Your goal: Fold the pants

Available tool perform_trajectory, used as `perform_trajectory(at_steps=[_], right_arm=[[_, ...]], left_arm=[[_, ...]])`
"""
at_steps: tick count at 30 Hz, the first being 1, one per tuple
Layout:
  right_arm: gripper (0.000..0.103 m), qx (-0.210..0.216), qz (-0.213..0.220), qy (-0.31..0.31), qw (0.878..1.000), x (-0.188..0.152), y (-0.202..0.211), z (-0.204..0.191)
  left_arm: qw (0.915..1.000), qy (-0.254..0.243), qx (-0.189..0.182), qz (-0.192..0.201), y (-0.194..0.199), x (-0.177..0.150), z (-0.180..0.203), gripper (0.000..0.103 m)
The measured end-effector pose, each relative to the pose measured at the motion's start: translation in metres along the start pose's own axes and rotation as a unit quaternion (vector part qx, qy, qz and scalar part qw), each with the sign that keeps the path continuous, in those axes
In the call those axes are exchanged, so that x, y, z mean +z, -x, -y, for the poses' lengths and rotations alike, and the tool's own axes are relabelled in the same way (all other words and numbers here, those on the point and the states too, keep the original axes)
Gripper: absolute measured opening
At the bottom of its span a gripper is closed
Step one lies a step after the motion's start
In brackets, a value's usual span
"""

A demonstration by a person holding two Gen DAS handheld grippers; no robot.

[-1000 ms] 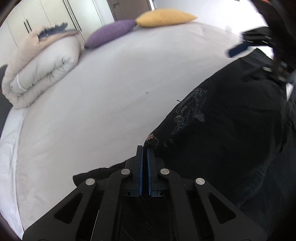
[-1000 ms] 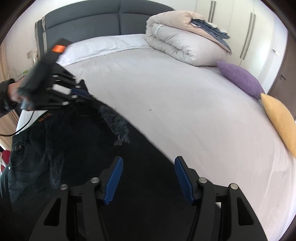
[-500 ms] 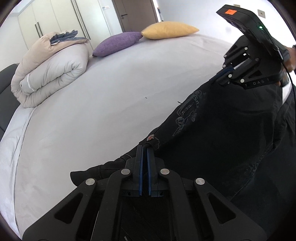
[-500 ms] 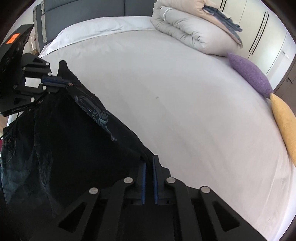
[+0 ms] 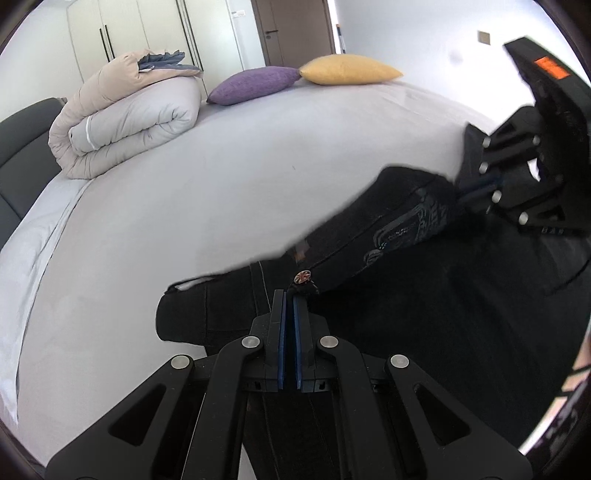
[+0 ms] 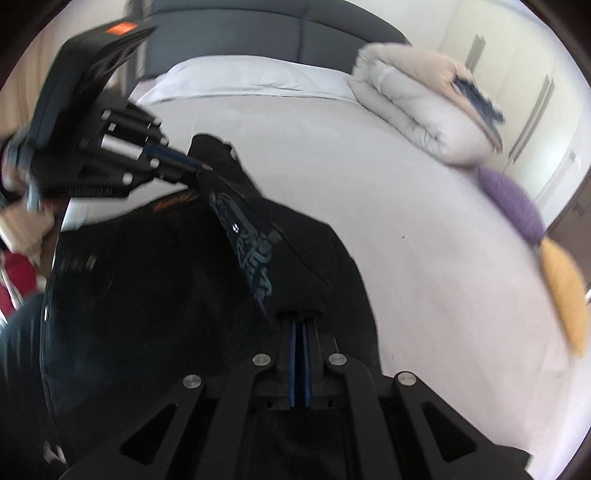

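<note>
While the left gripper (image 5: 289, 295) is clamped on the edge of the black pants (image 5: 424, 295), another edge is pinched by the right gripper (image 6: 300, 318). The pants are held stretched between both over the grey bed (image 5: 184, 206), a rolled duvet (image 5: 125, 118) beyond.

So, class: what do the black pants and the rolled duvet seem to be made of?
Black pants: probably denim, matte, with visible seams, a metal button and pale embroidery. Rolled duvet: likely padded woven fabric, soft and matte, judging by its puffy, rounded folds.

Bedroom: bed (image 5: 221, 192), wardrobe (image 5: 122, 29)
</note>
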State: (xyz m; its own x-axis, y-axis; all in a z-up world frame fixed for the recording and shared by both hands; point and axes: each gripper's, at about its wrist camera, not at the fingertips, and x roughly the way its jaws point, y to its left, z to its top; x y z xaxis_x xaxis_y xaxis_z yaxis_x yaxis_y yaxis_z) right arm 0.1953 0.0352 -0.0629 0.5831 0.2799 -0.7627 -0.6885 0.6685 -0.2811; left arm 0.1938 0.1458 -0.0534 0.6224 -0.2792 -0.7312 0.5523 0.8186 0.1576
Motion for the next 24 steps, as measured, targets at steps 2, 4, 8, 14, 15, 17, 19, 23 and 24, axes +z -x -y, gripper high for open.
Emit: perform_trajectory(at_steps=[2, 4, 8, 14, 15, 17, 19, 23, 24], right_arm=[[0.004, -0.042, -0.005, 0.057, 0.997, -0.018, 0.021, -0.036], [0.004, -0.072, -0.013, 0.107, 0.992, -0.035, 0.033, -0.062], [0.004, -0.095, -0.032, 0.168, 0.981, -0.07, 0.047, -0.115], [0.004, -0.114, -0.049, 0.238, 0.963, -0.105, 0.055, -0.185], [0.004, -0.115, -0.051, 0.246, 0.961, -0.11, 0.057, -0.195], [0.004, -0.117, -0.053, 0.25, 0.96, -0.11, 0.055, -0.197], [0.004, -0.119, -0.055, 0.252, 0.959, -0.114, 0.058, -0.207], [0.004, -0.123, -0.055, 0.256, 0.957, -0.113, 0.062, -0.22], [0.004, -0.123, -0.055, 0.257, 0.957, -0.114, 0.064, -0.223]], left_arm=[[0.9999, -0.012, -0.006, -0.007, 0.016, -0.021, 0.016, 0.002], [0.9995, -0.027, -0.003, -0.014, 0.03, -0.045, 0.033, 0.002], [0.9985, -0.039, -0.014, -0.036, 0.045, -0.083, 0.062, 0.002], [0.9966, -0.058, -0.019, -0.055, 0.063, -0.125, 0.088, 0.002], [0.9963, -0.06, -0.02, -0.057, 0.066, -0.129, 0.091, 0.002], [0.9958, -0.065, -0.023, -0.061, 0.069, -0.139, 0.099, 0.002], [0.9954, -0.068, -0.027, -0.061, 0.076, -0.148, 0.104, 0.002], [0.9948, -0.073, -0.031, -0.063, 0.084, -0.154, 0.109, 0.002], [0.9947, -0.073, -0.031, -0.065, 0.084, -0.154, 0.109, 0.002]])
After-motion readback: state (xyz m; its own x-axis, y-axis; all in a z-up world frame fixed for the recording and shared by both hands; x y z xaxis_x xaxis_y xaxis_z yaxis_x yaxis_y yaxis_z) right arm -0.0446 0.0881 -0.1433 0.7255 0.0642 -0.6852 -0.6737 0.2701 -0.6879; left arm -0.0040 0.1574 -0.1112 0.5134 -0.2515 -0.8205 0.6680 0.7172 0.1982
